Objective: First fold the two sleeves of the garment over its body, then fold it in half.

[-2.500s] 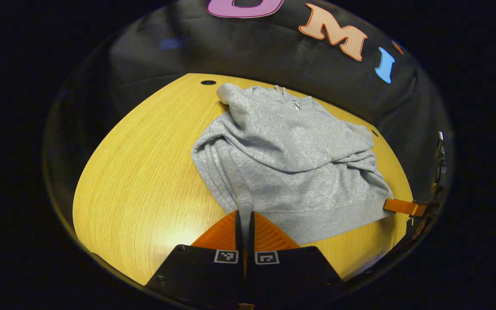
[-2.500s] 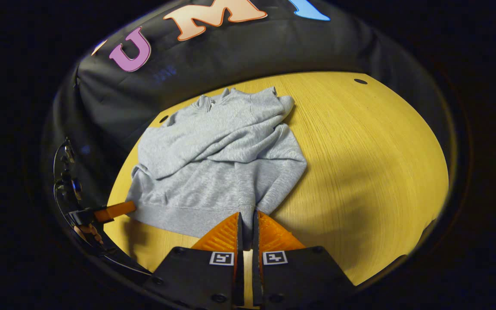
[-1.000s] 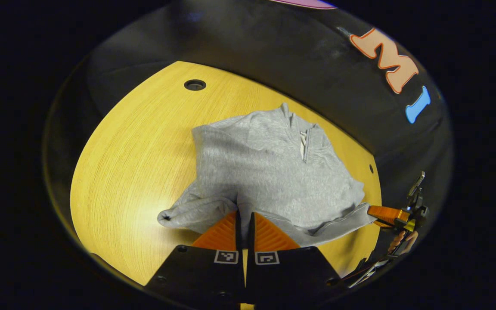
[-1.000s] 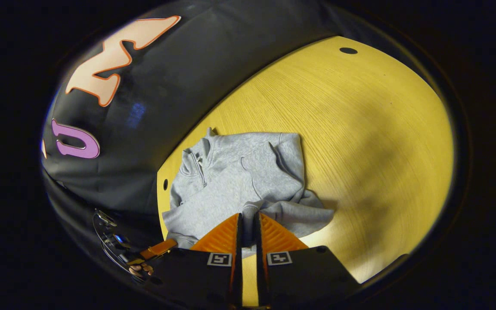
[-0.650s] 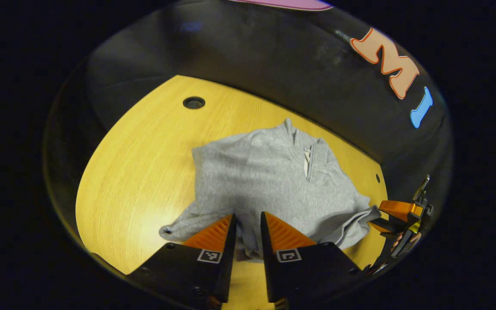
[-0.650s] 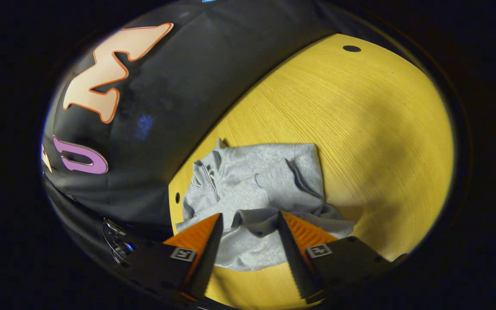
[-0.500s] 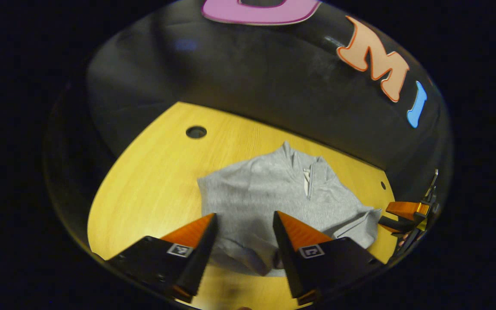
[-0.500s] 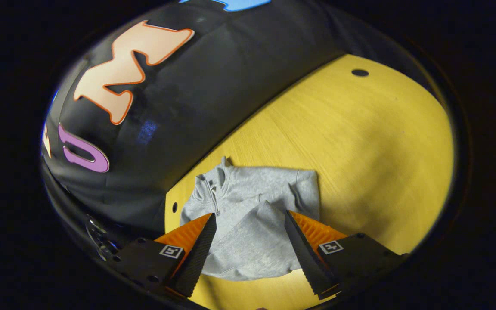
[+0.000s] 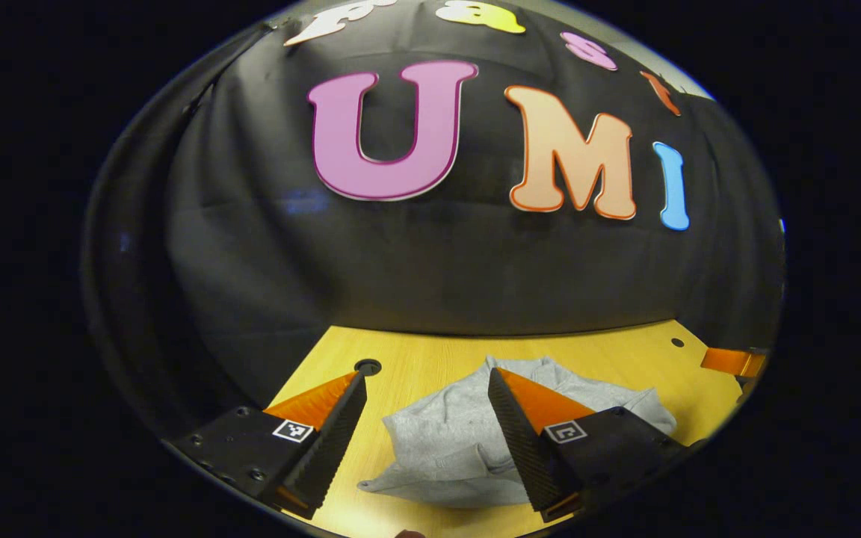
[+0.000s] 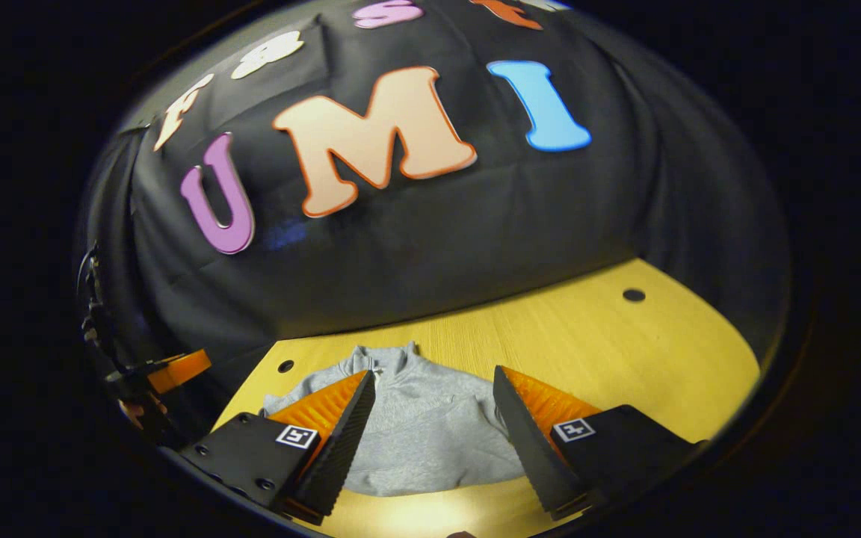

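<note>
Left gripper view: left gripper [image 9: 424, 388] spread wide above the folded grey garment [image 9: 445, 448] on the wooden table [image 9: 430, 359] — right gripper [image 10: 430, 388] also spread, holding nothing

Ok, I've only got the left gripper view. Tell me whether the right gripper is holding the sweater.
Observer: No. In the right gripper view, the right gripper is open, its fingers wide apart, and the sweater lies on the table beyond them.
Operator: Describe the collar. My own finger covers part of it.
Observer: The collar stands up at the sweater's far edge, nearest the black cloth wall.
Operator: Now check the table on the side of the sweater away from my gripper.
Observer: There is a small round hole in the wood there, well apart from the sweater.
</note>
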Demonstrator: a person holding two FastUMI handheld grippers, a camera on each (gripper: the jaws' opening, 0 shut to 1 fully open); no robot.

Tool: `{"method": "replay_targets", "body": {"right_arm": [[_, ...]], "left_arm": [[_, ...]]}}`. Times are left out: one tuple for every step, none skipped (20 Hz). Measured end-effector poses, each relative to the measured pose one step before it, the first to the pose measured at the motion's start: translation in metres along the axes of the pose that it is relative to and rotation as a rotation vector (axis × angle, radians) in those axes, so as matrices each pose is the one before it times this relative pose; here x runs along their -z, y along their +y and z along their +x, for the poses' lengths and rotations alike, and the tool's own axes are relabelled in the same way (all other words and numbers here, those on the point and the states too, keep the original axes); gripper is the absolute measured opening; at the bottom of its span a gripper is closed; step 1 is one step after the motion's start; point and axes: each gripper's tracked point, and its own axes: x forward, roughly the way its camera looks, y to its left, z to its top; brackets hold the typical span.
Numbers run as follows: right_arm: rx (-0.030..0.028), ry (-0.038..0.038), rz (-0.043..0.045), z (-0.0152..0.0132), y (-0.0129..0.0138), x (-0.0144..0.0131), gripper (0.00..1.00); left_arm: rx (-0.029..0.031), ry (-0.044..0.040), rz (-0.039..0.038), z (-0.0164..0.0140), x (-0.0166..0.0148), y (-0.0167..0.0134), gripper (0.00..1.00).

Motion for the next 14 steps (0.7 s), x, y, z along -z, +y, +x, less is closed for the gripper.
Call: {"method": "replay_targets", "body": {"right_arm": [[-0.00680,-0.04320,-0.03628,-0.00846,0.00574,-0.00788,0.98],[-0.00204,-0.03413,-0.03664,-0.00706,0.00206,-0.00713,0.98],[0.00312,-0.03043,-0.03229,-0.00570,0.00200,-0.00513,0.98],[0.00292,-0.02958,-0.02297,-0.00670,0.00108,-0.00748,0.98],[-0.00091,-0.02703,-0.01696,-0.00746,-0.00211,-0.00159,0.98],[-0.00270,-0.03048,-0.01517,-0.00611,0.00127,-0.00736,0.99],[0.00032,-0.03360,-0.01246,-0.00728,0.00189,-0.00850,0.99],[-0.00464,-0.02997,-0.01274,-0.00293,0.00335,-0.00500,0.95],[-0.01081,-0.02843,-0.01060,-0.00537,0.00595,-0.00505,0.98],[-0.00845,-0.02393,-0.01528,-0.00250,0.00432,-0.00454,0.95],[-0.00054,-0.01239,-0.00816,-0.00394,0.00412,-0.00221,0.98],[-0.00337,-0.00522,-0.00039,-0.00088,0.00530,-0.00311,0.98],[-0.01117,-0.00300,0.00344,-0.00172,0.00730,-0.00284,0.98],[-0.00479,-0.00307,0.00508,-0.00030,0.00521,-0.00363,0.98]], "left_arm": [[0.00322,-0.02054,0.03172,-0.01208,0.00002,-0.00274,0.96],[-0.00506,-0.02425,0.02952,-0.00880,-0.00250,-0.00129,0.95],[-0.00431,-0.02951,0.02359,-0.01131,-0.00480,-0.00181,0.96],[-0.01037,-0.02381,0.01773,-0.01180,-0.00418,0.00004,0.95],[-0.00152,-0.01067,0.00319,-0.00804,-0.00252,-0.00304,0.95],[-0.00511,-0.01024,-0.00059,-0.01022,-0.00230,-0.00184,0.96],[-0.01101,-0.00881,-0.00177,-0.00680,-0.00288,0.00076,0.95],[-0.00060,-0.01496,-0.00837,-0.00467,-0.00402,-0.00028,0.96],[0.00015,-0.01057,-0.00900,-0.00513,-0.00212,-0.00168,1.00],[0.00062,0.00096,-0.00919,-0.00285,-0.00005,-0.00035,0.96],[-0.00137,0.00750,0.00062,-0.00084,0.00099,0.00077,0.95],[-0.00608,0.00176,0.00302,0.00057,0.00074,0.00228,0.96],[-0.00602,-0.00567,0.00075,-0.00005,-0.00120,0.00062,0.96],[-0.00232,-0.00495,0.00041,-0.00180,-0.00120,0.00011,0.96]]}}
